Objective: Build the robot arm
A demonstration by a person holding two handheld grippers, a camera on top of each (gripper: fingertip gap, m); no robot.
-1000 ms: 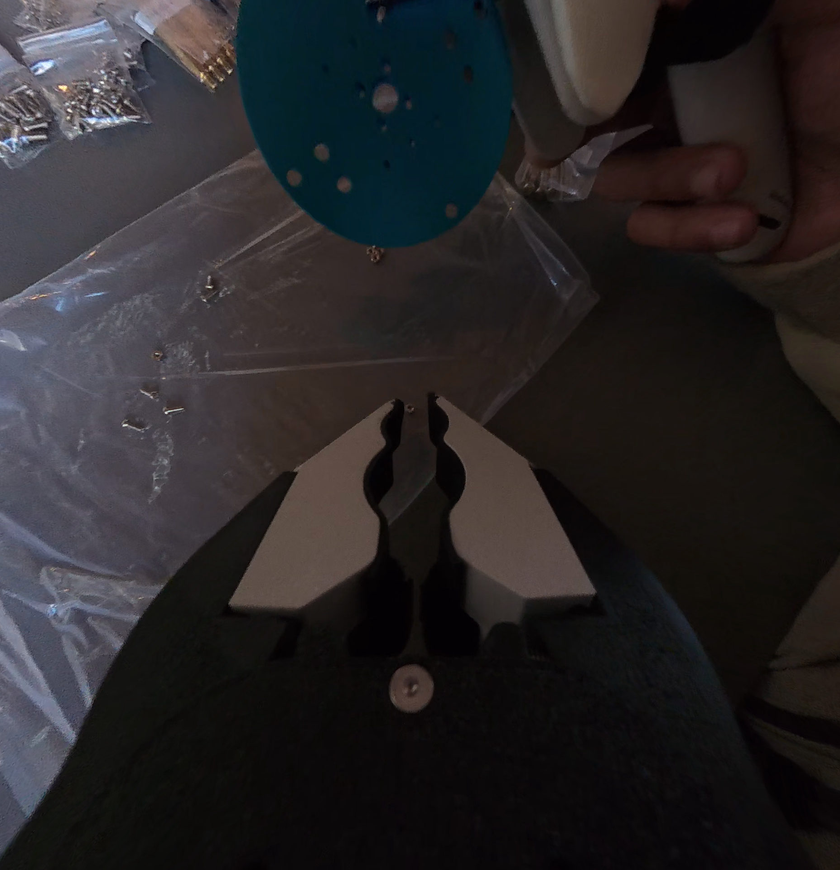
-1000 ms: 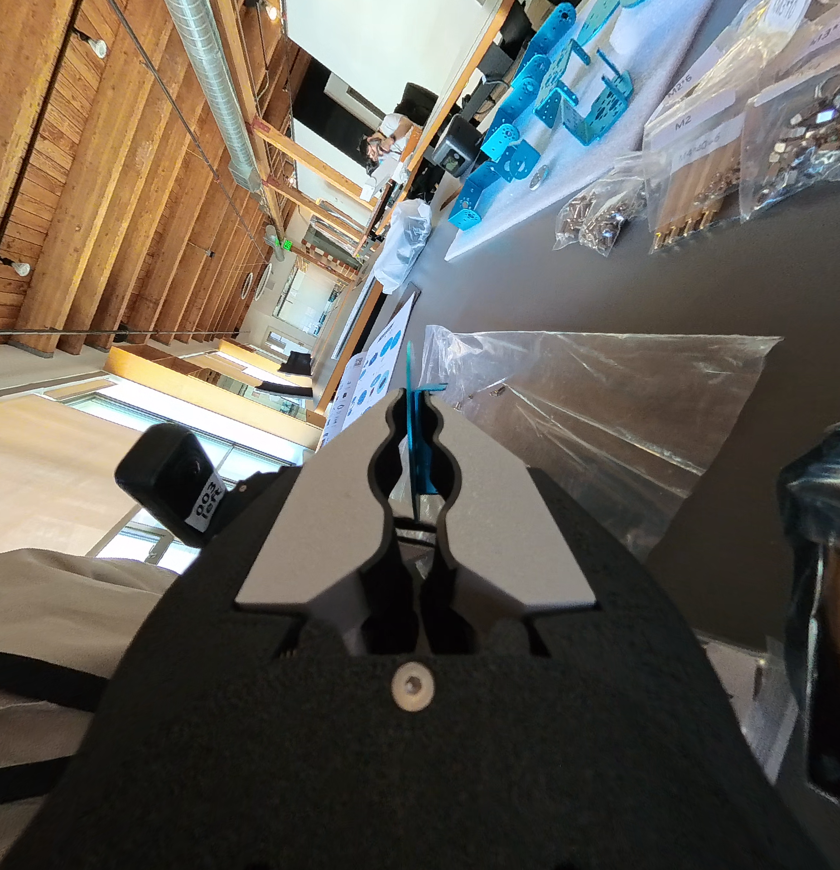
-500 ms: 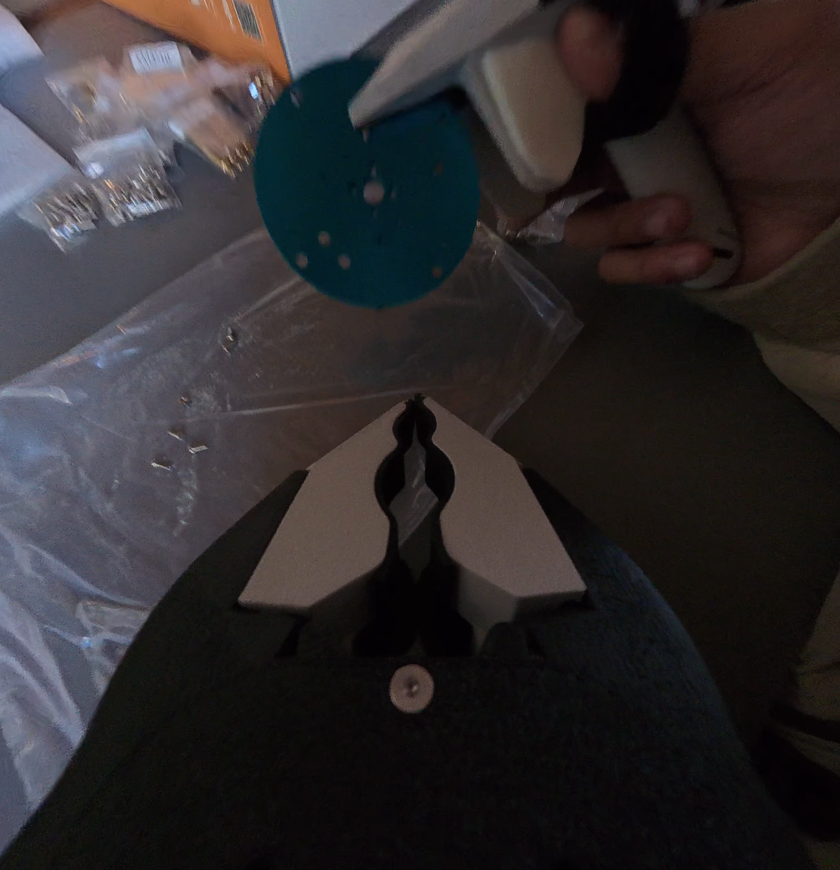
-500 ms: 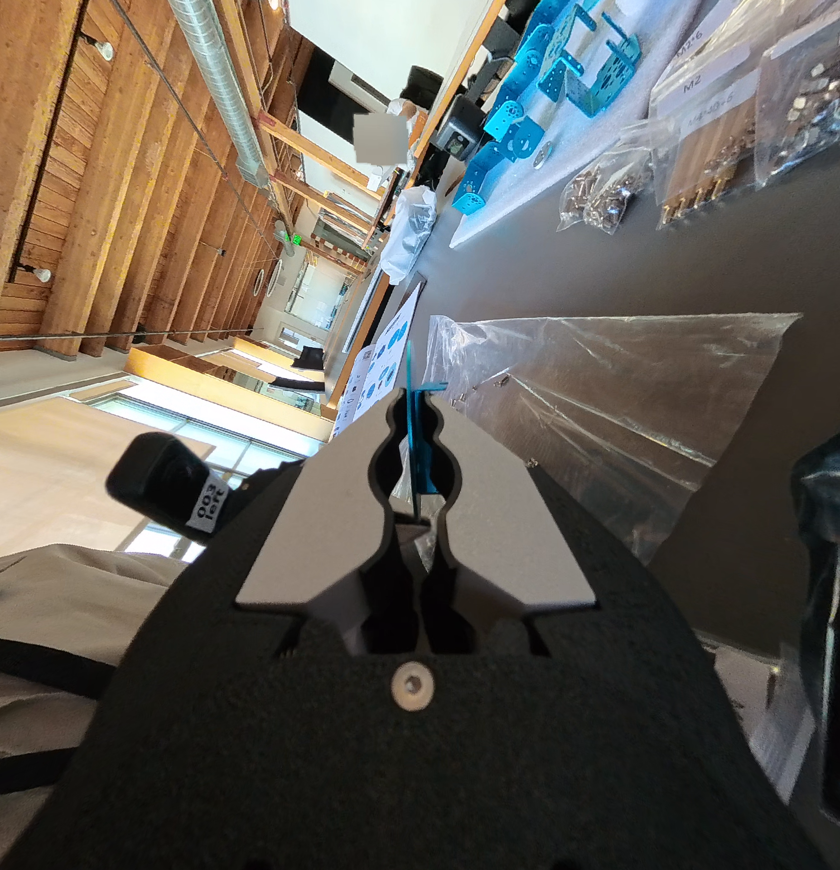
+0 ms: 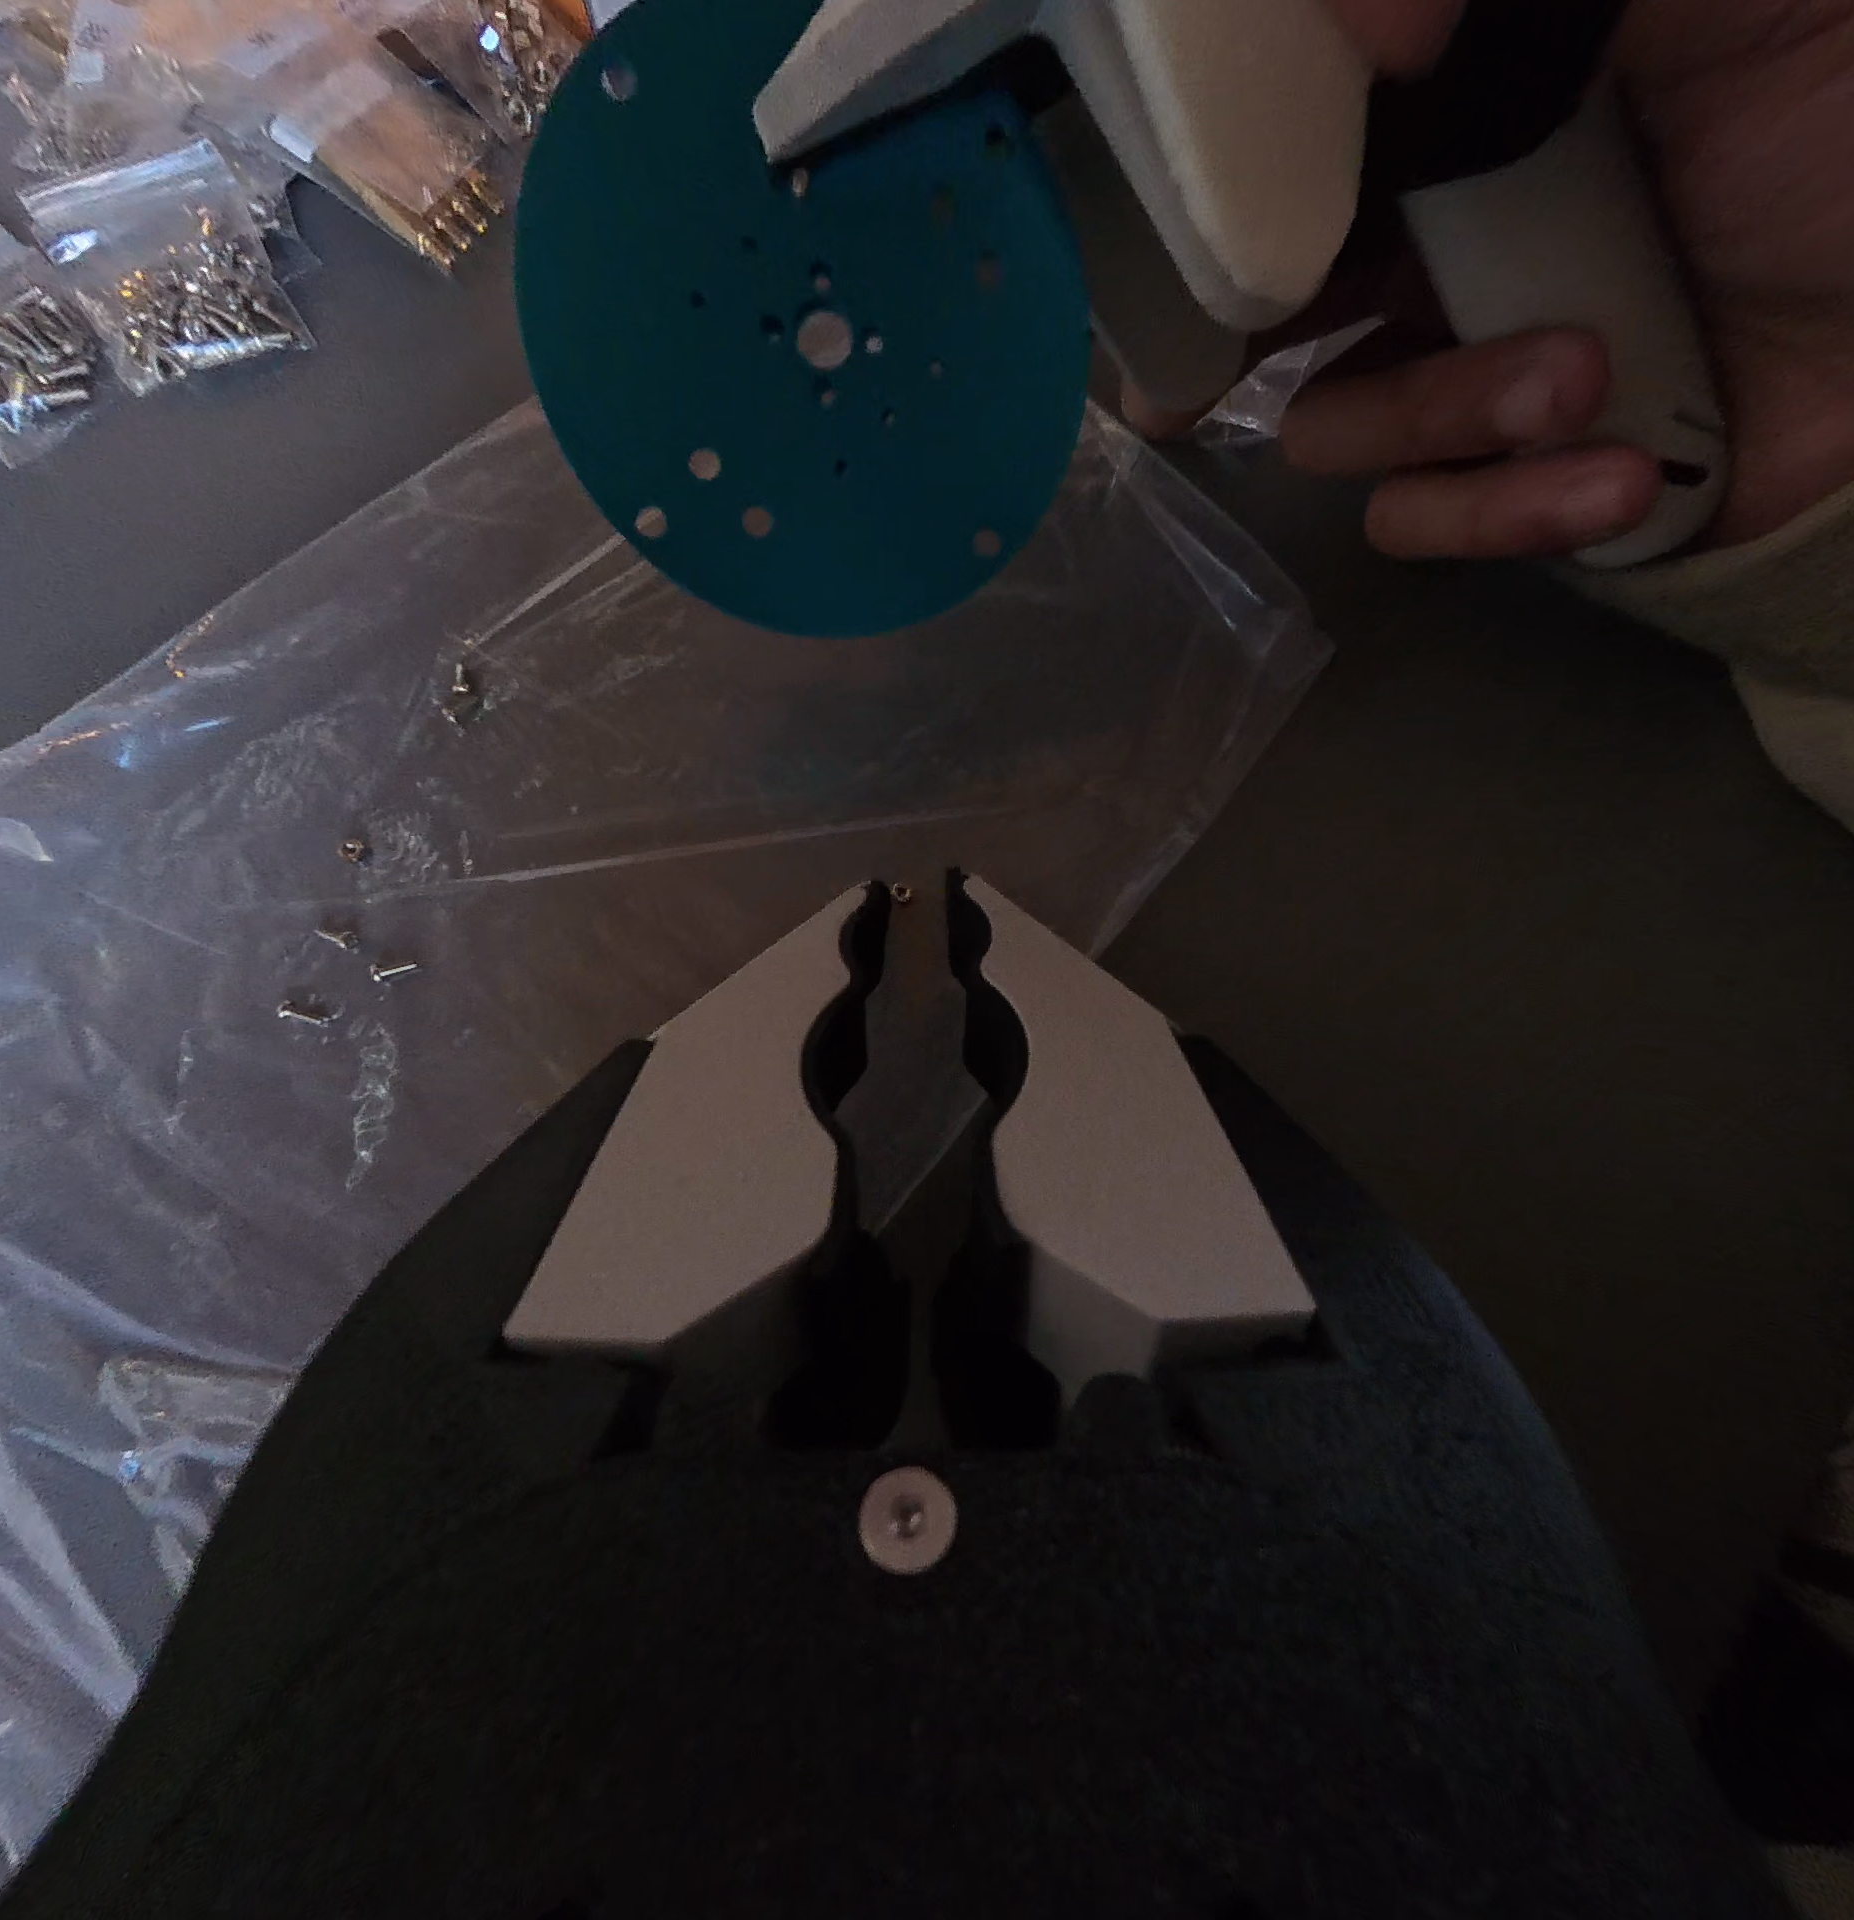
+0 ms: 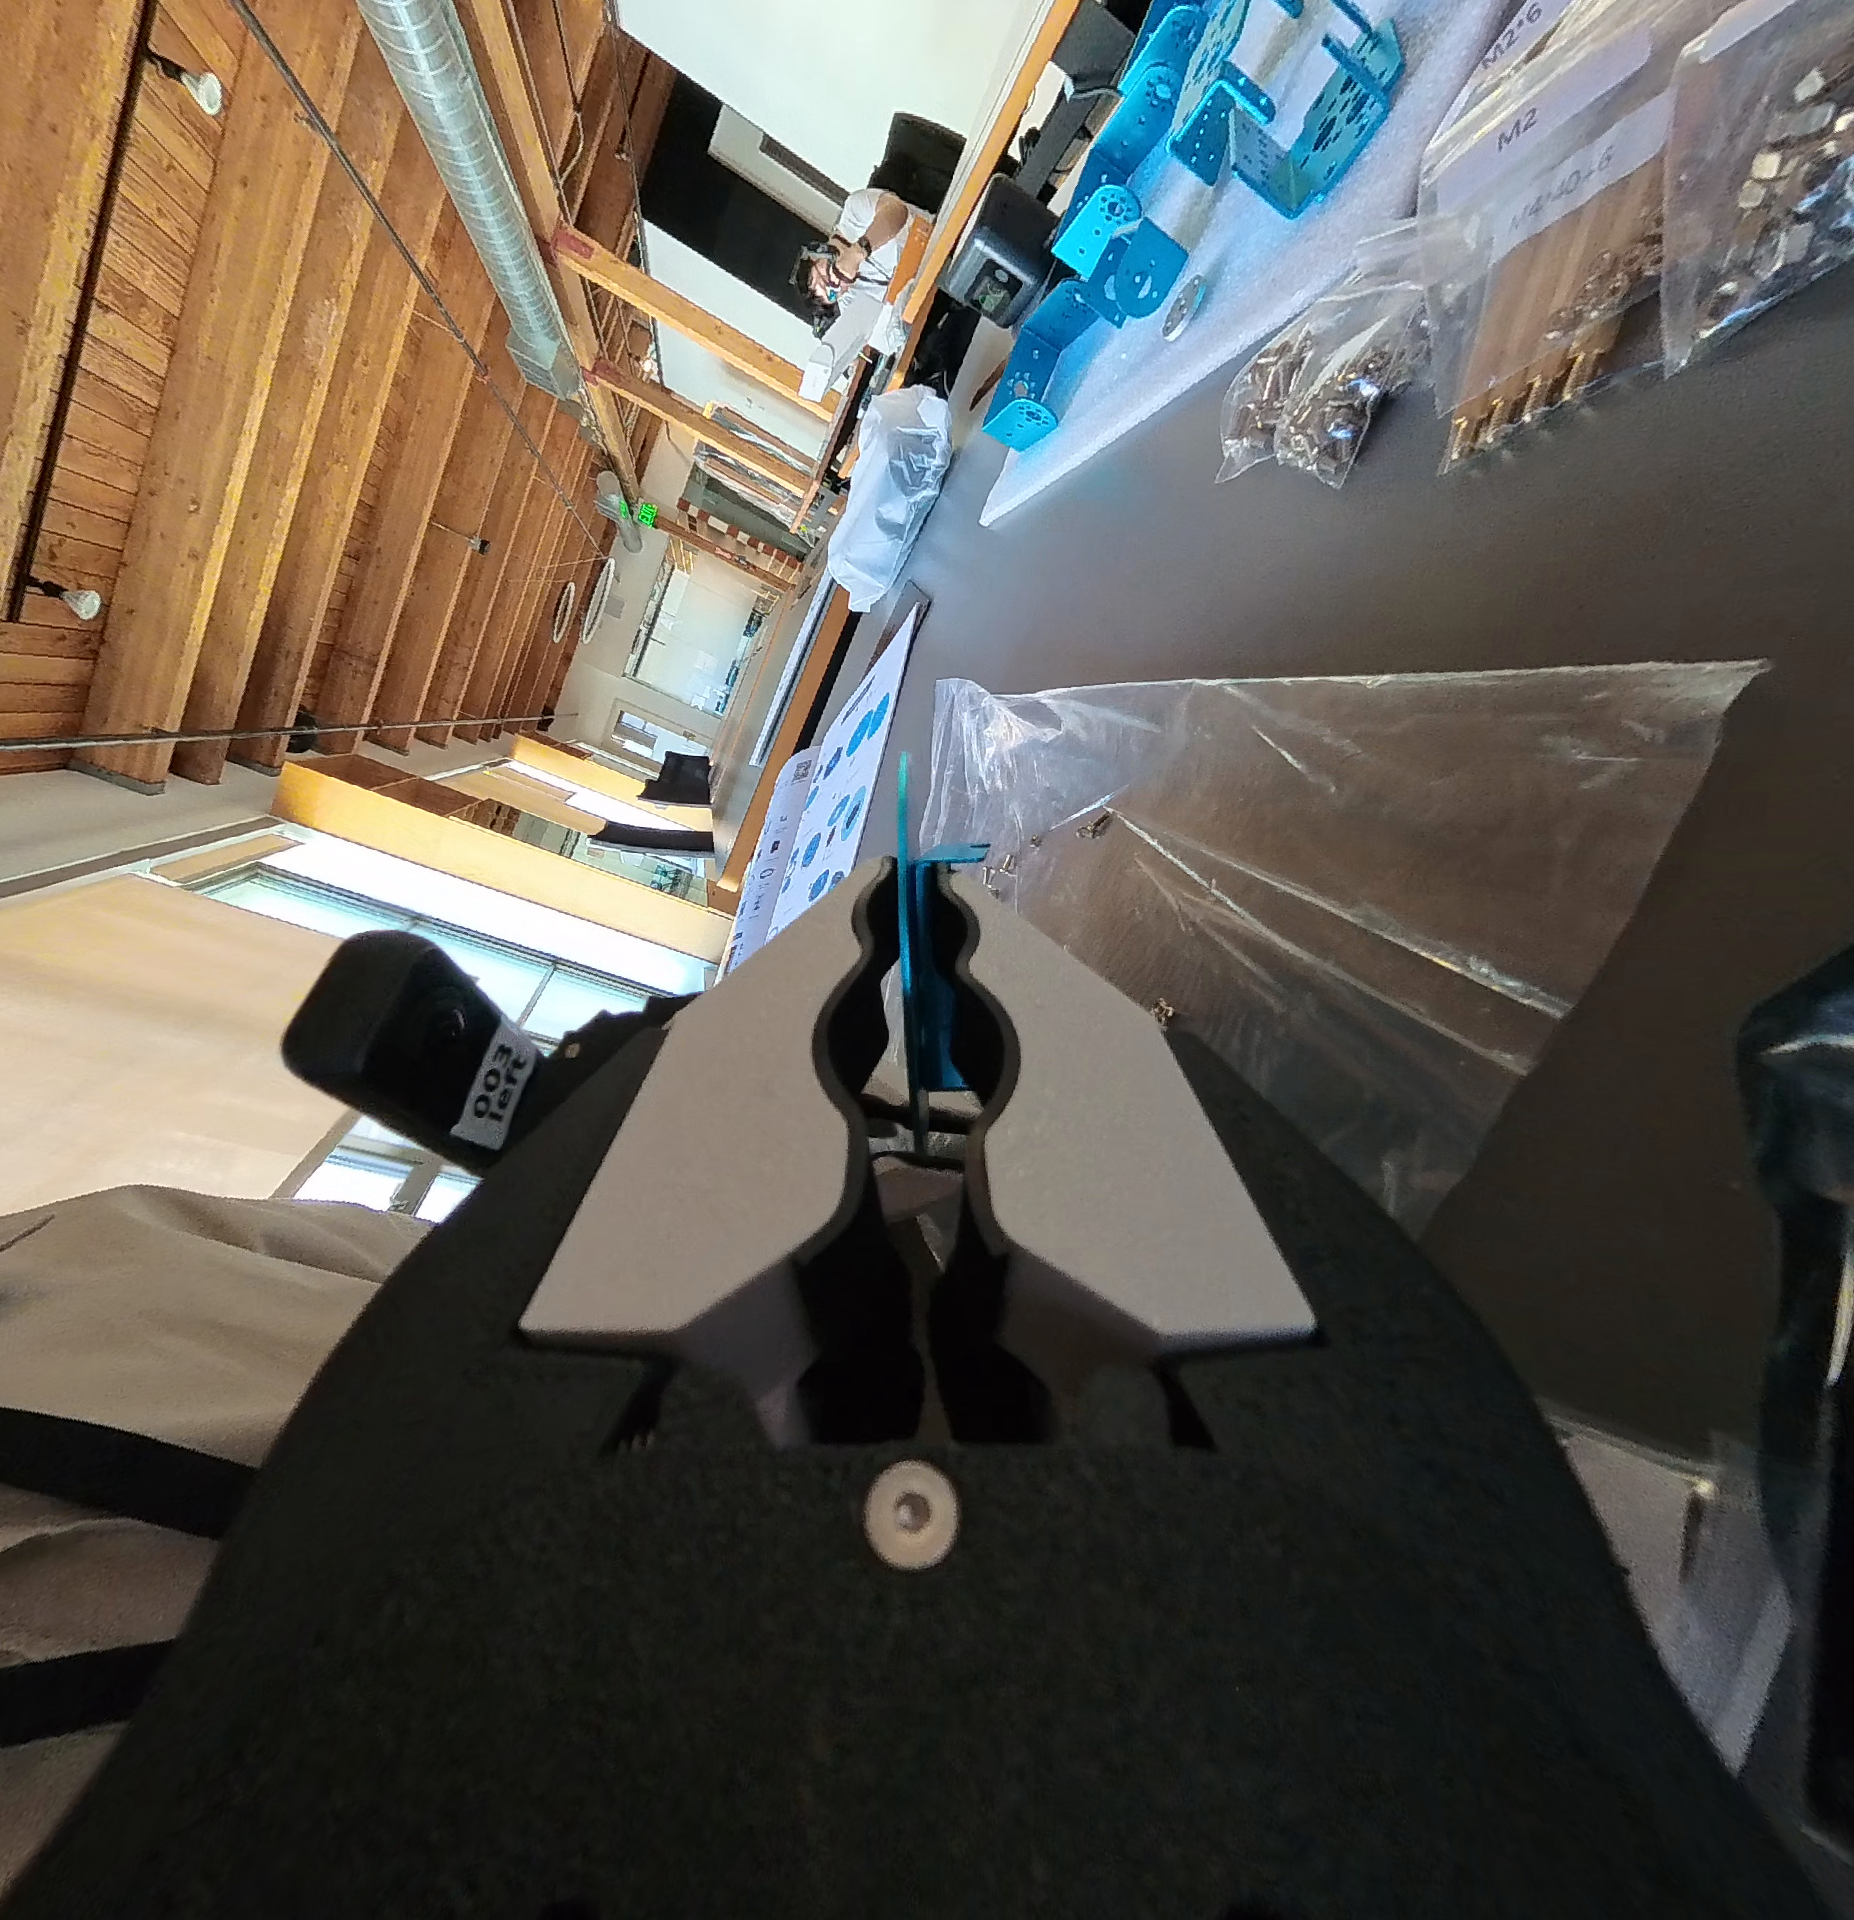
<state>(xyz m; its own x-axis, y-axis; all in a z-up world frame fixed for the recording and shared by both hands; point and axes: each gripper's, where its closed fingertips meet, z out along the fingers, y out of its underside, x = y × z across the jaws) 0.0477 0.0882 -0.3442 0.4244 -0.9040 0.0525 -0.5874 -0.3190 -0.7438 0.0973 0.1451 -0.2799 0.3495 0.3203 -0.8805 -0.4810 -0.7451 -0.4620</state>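
My right gripper [image 6: 918,883] is shut on the top edge of a teal round plate with several holes [image 5: 798,364] and holds it upright above a clear plastic bag [image 5: 798,779]. The plate shows edge-on between its fingers in the right wrist view [image 6: 907,935]. My left gripper [image 5: 915,883] hangs low over the bag, below the plate, with its jaws a narrow gap apart. A tiny brass screw [image 5: 902,890] shows by its left fingertip; I cannot tell whether it touches. Several loose screws [image 5: 383,971] lie on the bag to the left.
Small bags of screws and brass standoffs [image 5: 175,322] lie at the back of the dark table [image 5: 1422,935]. Blue brackets [image 6: 1110,260] sit on a white foam sheet beyond them. A printed sheet [image 6: 840,790] lies farther off. A hand [image 5: 1474,436] holds the right gripper. About 10 centimeters separates my left fingertips from my right.
My left gripper closed half a second ago and now stands slightly apart again. It pulled back from the teal plate, then came closer. The right gripper keeps its hold on the plate.
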